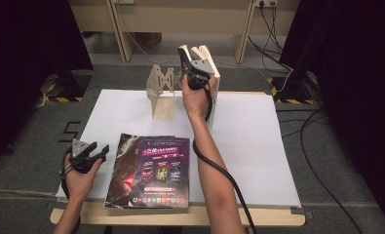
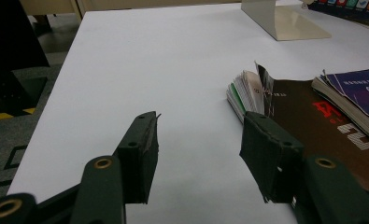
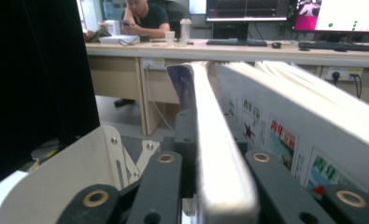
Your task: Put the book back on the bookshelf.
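While the right gripper [image 1: 189, 63] stood in the upper centre of the high view, its fingers [image 3: 166, 182] were clamped on a thin magazine [image 3: 210, 140] held upright on edge, just beside the row of upright books [image 1: 210, 73] already standing there. In the right gripper view the magazine rose between the two fingers, one pad on either face, with the neighbouring book [image 3: 285, 126] close at right and the cream metal bookend [image 1: 162, 92] at lower left.

Judgement: the step in hand was setting this magazine upright against the row. It would be done well by keeping it vertical, easing its lower edge onto the worktop [image 1: 258, 141] flush with the row, and letting go only once it leaned securely (a thin magazine may slump).

The left gripper [image 1: 85, 155] rested at lower left of the high view, fingers [image 2: 140, 154] apart and holding nothing, just beside the flat magazines [image 1: 151, 170] at lower centre; the brown one's page edges [image 2: 247, 91] lay just ahead of the right-hand finger.
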### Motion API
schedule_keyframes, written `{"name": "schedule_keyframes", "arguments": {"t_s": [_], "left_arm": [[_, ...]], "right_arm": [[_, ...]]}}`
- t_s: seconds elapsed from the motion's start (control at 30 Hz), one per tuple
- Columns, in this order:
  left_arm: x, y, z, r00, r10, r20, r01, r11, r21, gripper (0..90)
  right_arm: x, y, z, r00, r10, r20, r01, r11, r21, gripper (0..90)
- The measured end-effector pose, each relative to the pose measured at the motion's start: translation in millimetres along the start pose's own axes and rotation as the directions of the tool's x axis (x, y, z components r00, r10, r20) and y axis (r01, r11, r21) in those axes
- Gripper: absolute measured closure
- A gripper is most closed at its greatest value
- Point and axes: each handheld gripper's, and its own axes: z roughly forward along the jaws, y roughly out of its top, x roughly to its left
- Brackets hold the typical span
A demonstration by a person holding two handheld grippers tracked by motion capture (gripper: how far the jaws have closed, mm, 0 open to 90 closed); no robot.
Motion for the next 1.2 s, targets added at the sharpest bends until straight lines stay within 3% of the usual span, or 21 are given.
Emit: {"name": "schedule_keyframes", "arguments": {"t_s": [0.37,0.6,1.0,1.2], "left_arm": [[0.4,0.0,0.0,1.0,-0.004,0.004,0.004,1.0,0.001,45.9],[0.4,0.0,0.2,1.0,-0.005,0.005,0.005,1.0,0.001,45.9],[0.4,0.0,0.1,1.0,-0.003,0.007,0.003,1.0,-0.001,45.7],[-0.3,0.0,-0.1,1.0,0.005,0.005,-0.005,1.0,0.002,45.7]], "right_arm": [[-4.0,-3.7,-8.3,0.9993,-0.033,-0.019,0.034,0.997,0.067,77.5],[-8.4,-2.2,-8.9,0.9994,-0.025,-0.024,0.027,0.995,0.093,77.2],[-9.2,-0.1,-6.9,0.9984,-0.046,-0.032,0.05,0.987,0.155,82.2],[-12.0,0.3,-7.7,0.9984,0.007,-0.055,0.001,0.988,0.155,83.1]]}}
